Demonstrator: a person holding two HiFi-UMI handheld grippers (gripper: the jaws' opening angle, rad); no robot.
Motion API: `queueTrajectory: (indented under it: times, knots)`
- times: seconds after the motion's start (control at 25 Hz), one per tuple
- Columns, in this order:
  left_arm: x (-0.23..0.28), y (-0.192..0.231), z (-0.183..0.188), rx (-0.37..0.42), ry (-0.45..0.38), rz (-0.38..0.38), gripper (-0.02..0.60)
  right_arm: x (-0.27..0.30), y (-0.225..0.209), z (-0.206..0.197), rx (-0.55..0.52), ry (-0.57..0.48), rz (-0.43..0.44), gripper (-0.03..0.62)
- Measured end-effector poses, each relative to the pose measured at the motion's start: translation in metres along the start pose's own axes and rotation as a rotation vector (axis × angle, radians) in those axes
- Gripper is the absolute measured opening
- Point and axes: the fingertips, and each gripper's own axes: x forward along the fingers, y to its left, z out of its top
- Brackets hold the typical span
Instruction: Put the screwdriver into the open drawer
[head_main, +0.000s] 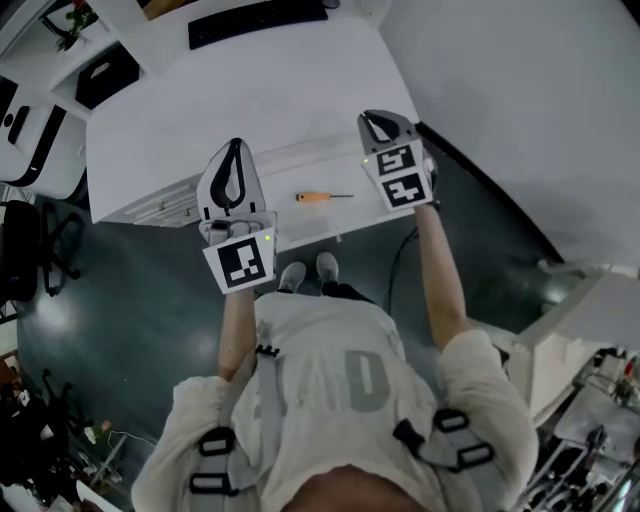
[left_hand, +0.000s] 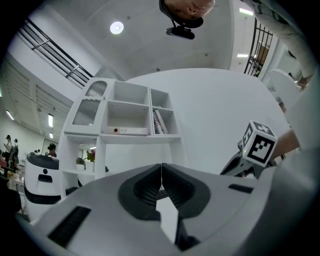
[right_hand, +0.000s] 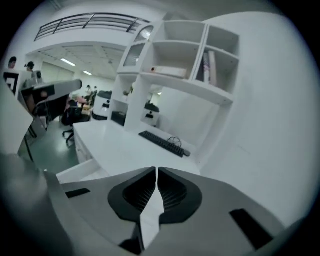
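Now left gripper (head_main: 236, 158), right gripper (head_main: 377, 124) extended forward above desk (head_main: 250, 95), fingers pressed together, empty.

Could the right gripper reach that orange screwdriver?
Probably yes: the screwdriver lies uncovered in the drawer, nothing between it and the right gripper, though its fingers are shut.

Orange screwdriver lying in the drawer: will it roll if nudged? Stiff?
The screwdriver probably rolls: its handle looks rounded and it lies flat in the drawer. It is likely stiff and light, given the thin, straight shaft. The fatter handle seems the surer place to grip.
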Motion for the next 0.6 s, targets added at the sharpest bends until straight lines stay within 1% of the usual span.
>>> queueTrajectory:
  times: [0.12,0.24,0.32,0.4,0.48,0.6]
  knots:
    - [-0.001,-0.016,0.008,0.019,-0.012,-0.049,0.006,-0.042,-0.01,0.018,0.148,-0.129,-0.112,0.011]
    - [-0.007,-0.031,0.012,0.063,-0.007,-0.101,0.006,-0.081,-0.012,0.021,0.281,-0.212,-0.196,0.008]
    - [-0.004,-0.039,0.016,0.076,-0.013,-0.124,0.006,-0.1,-0.013,0.019,0.326,-0.247,-0.244,0.006]
    - [-0.003,-0.045,0.018,0.057,-0.019,-0.133,0.006,-0.114,-0.01,0.017,0.354,-0.274,-0.275,0.006]
    - [-0.005,-0.049,0.017,0.042,-0.013,-0.143,0.006,-0.126,0.0,0.014,0.372,-0.306,-0.281,0.006]
    - [-0.009,-0.053,0.012,0.043,0.003,-0.162,0.006,-0.137,0.016,0.006,0.388,-0.334,-0.281,0.006]
